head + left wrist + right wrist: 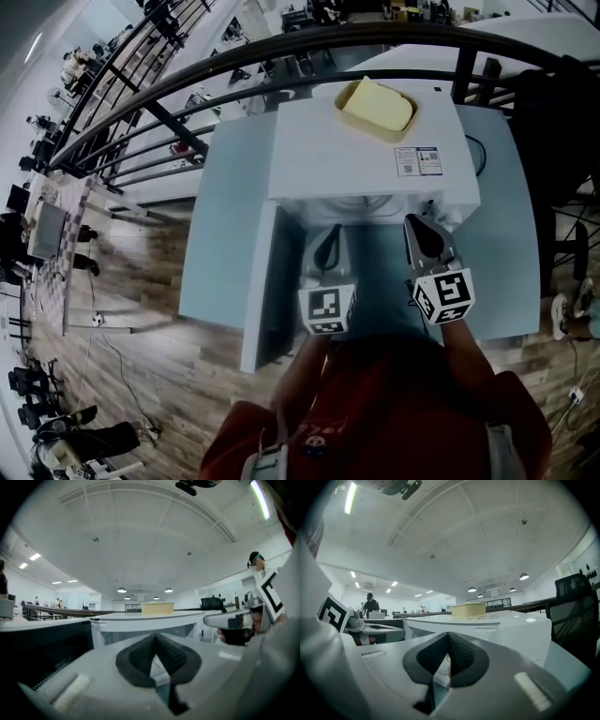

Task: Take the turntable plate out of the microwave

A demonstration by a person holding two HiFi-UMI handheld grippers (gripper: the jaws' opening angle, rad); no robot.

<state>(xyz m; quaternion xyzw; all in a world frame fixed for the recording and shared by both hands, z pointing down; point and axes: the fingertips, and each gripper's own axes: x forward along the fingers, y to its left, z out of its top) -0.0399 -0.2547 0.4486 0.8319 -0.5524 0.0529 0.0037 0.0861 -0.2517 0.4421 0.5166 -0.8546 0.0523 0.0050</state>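
White microwave [366,150], door [267,281] swung open at 9 o'clock for access. Closed and empty, left tongs [331,232] and right tongs [418,223] sit level at 6 o'clock, facing the cavity. Inside, apparently: turntable plate, unseen.

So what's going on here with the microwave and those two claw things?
A person holds a two-jaw gripper in each hand, facing a white microwave on a pale blue table. The microwave's door hangs open on the left of the head view, and a yellow tub sits on top. The left gripper and the right gripper both point at the opening with their jaws shut and nothing in them. The aim is to take out the turntable plate, but it cannot be made out inside and nothing is grasped yet.
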